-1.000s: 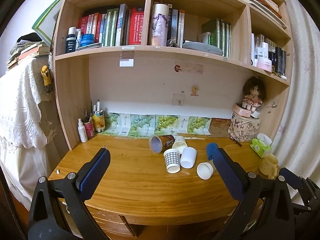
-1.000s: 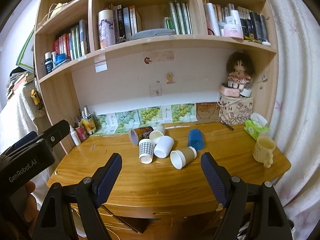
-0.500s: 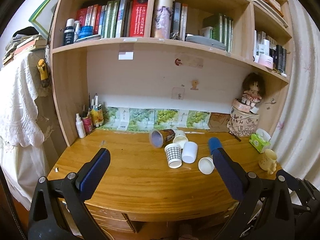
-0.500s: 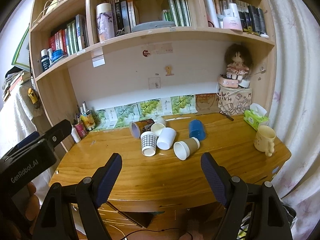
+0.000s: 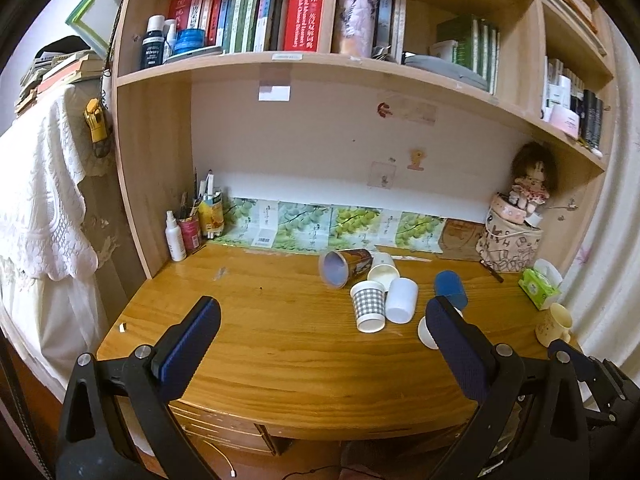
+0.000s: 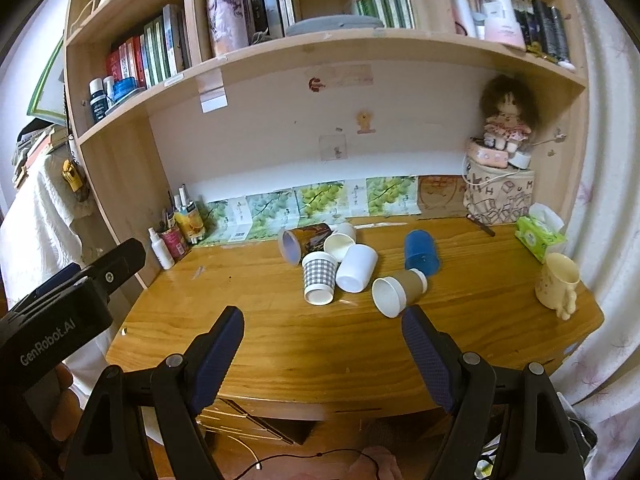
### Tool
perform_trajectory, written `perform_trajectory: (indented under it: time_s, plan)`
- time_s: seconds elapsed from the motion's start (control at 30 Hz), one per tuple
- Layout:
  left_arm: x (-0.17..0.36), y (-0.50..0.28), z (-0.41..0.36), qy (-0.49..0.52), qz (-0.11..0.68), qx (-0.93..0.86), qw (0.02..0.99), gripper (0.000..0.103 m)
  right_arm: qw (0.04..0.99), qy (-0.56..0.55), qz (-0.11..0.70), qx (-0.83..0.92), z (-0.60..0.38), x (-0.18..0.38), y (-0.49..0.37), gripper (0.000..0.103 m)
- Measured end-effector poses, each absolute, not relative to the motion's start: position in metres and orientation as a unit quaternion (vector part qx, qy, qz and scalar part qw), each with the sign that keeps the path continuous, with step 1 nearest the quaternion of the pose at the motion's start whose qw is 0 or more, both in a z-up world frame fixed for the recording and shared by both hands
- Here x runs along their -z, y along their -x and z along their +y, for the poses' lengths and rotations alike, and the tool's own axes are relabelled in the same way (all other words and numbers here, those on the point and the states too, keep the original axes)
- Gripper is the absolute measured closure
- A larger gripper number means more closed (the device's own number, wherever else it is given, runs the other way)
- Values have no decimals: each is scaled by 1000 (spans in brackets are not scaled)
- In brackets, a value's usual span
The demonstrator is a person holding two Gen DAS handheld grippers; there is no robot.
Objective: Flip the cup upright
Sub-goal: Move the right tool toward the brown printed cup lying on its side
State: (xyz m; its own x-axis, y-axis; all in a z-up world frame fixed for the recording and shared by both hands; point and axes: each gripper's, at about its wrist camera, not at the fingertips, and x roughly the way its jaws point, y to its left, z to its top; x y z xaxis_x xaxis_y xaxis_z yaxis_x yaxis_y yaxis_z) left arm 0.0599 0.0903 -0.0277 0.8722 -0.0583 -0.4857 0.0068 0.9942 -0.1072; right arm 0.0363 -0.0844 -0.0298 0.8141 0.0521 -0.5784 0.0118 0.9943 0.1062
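reach step, nothing held; right tool [image 6: 322,334] and left tool [image 5: 320,326] spread wide; brown cup [image 6: 399,290] lying down on bench [image 6: 280,344], must be reached, pinched, stood up

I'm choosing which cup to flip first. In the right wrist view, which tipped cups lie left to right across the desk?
Purple-mouthed printed cup → checkered cup → plain white cup → brown sleeved cup → blue cup.
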Motion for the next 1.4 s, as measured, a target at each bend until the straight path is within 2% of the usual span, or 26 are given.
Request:
perform_trajectory:
  time_s: [0.43,0.9,1.17,1.4]
  plan:
    - [29,-114,82,58,259,-24,964,1,943,-48,324,-54,-98,37,-99,21]
    - [27,-209,53,32,273,-17,961,1,941,-38,318,-107,-119,28,-200,21]
    - [34,-253,36,26,305,-19,952,1,931,-3,336,-145,-124,38,-252,21]
    - [45,-290,39,62,334,-42,940,1,920,63,337,-187,-127,43,-297,21]
